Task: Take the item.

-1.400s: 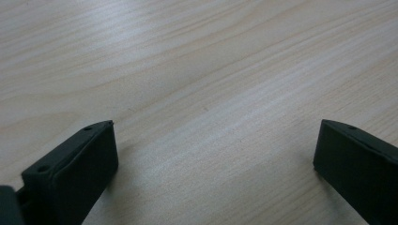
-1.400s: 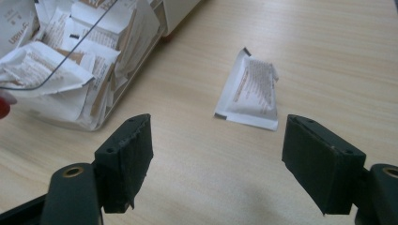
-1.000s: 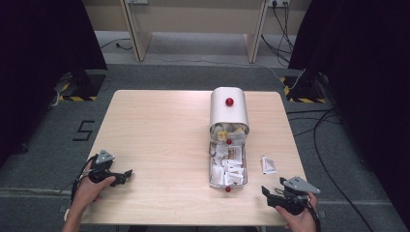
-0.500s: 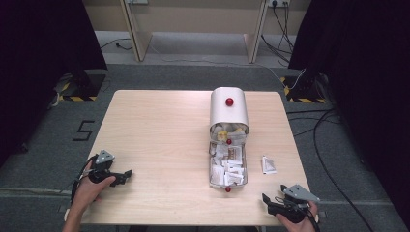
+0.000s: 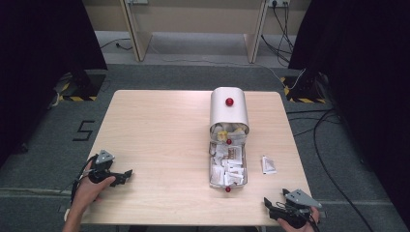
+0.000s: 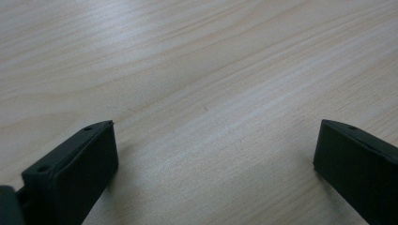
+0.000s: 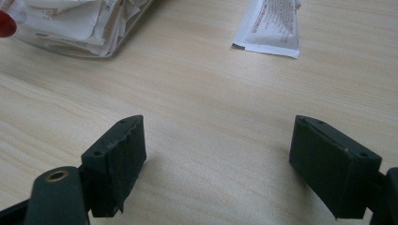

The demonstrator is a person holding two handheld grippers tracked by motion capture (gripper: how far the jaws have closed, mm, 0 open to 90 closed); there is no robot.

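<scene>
**Desk:** What dominates the high view?

**Photographer:** A pale wooden table [image 5: 159,140] on grey carpet. On its right half stands a metal box [image 5: 228,145], its domed lid [image 5: 228,107] with a red knob [image 5: 229,102] tipped back and open, the tray below packed with white sachets [image 5: 227,166].

**Desk:** And the hands?

**Photographer:** The left gripper [image 5: 126,173] rests at the near left edge, well apart from the box, jaws spread wide over bare wood and holding nothing. The right gripper [image 5: 267,203] sits at the near right corner, jaws equally wide apart and empty.

**Desk:** Anything loose?

**Photographer:** One white sachet [image 5: 268,165] lies flat on the table just right of the box. In the right gripper view it lies [image 7: 269,26] ahead of the jaws, untouched, with the box's corner [image 7: 94,33] at upper left.
</scene>
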